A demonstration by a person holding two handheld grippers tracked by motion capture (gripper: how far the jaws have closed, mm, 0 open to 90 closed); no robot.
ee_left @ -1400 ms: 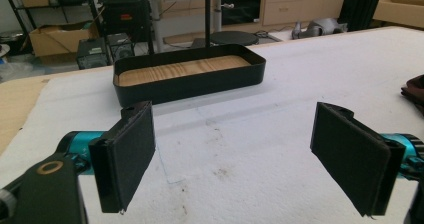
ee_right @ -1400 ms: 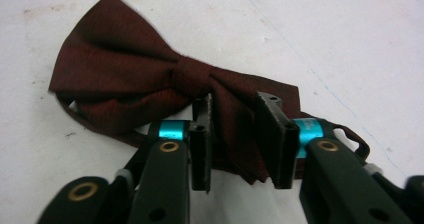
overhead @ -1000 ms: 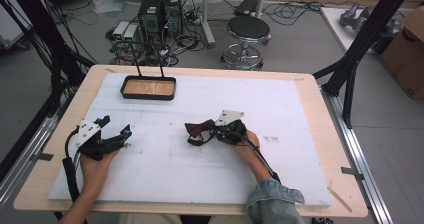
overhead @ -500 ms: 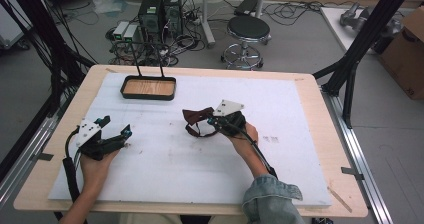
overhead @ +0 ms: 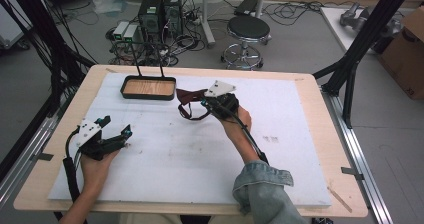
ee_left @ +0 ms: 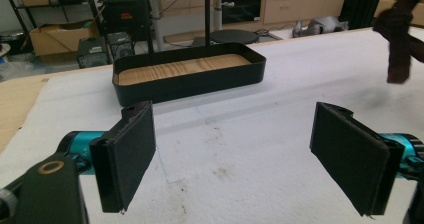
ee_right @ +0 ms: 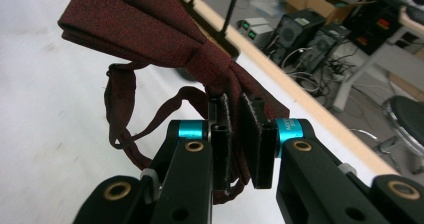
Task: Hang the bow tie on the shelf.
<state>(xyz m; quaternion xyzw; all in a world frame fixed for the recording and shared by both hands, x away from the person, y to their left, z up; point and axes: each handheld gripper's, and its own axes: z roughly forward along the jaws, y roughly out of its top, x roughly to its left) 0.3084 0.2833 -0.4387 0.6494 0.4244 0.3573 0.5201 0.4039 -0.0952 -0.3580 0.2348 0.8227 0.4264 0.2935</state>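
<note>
A dark red bow tie point(overhead: 188, 97) with its strap loop hangs above the white mat, just right of a black tray point(overhead: 148, 95) with a wooden floor. My right gripper point(overhead: 204, 103) is shut on the bow tie point(ee_right: 150, 24) beside its knot; in the right gripper view my right gripper point(ee_right: 237, 109) has the cloth pinched between its pads. At the mat's left my left gripper point(overhead: 116, 125) lies low, open with nothing in it. The left gripper view shows my left gripper point(ee_left: 235, 154) facing the tray point(ee_left: 190, 81), and the bow tie point(ee_left: 397, 39) at the upper right.
A white mat point(overhead: 300, 149) covers most of the wooden table point(overhead: 330, 134). Two thin black posts point(overhead: 135, 61) rise behind the tray. Beyond the far edge stand a stool point(overhead: 247, 31) and computer boxes point(overhead: 160, 11) on the floor. Black frame legs point(overhead: 350, 69) flank the table.
My right gripper has carried the bow tie away from the person and slightly left, closer to the tray. The left gripper has stayed where it was.
</note>
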